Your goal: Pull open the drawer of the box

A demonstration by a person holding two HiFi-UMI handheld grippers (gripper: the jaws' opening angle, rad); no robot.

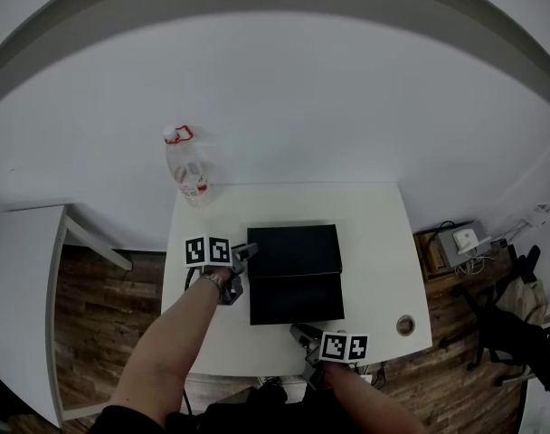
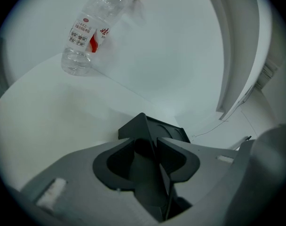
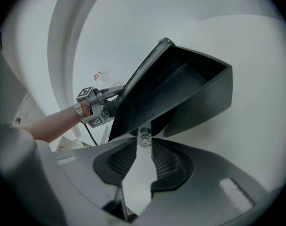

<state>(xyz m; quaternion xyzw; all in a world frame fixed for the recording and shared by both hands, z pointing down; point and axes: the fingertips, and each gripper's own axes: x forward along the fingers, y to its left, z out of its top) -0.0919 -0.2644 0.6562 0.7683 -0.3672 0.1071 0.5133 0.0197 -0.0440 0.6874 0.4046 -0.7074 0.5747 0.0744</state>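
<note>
A black box (image 1: pixel 293 247) lies in the middle of the white table (image 1: pixel 374 233), its drawer (image 1: pixel 296 298) drawn out toward me. My left gripper (image 1: pixel 242 259) is at the box's left side; in the left gripper view its jaws (image 2: pixel 152 147) are shut on the edge of the box (image 2: pixel 145 124). My right gripper (image 1: pixel 302 334) is at the drawer's front. In the right gripper view the small metal knob (image 3: pixel 144 138) of the drawer (image 3: pixel 180 93) sits between the tips of the right gripper (image 3: pixel 144 145), whose pads stand a little apart from it.
A clear plastic bottle (image 1: pixel 189 170) with a red ring at its cap stands at the table's back left corner. A small round thing (image 1: pixel 404 325) lies near the front right corner. A white side table (image 1: pixel 22 278) is at the left; boxes and cables (image 1: pixel 460 242) lie on the floor at the right.
</note>
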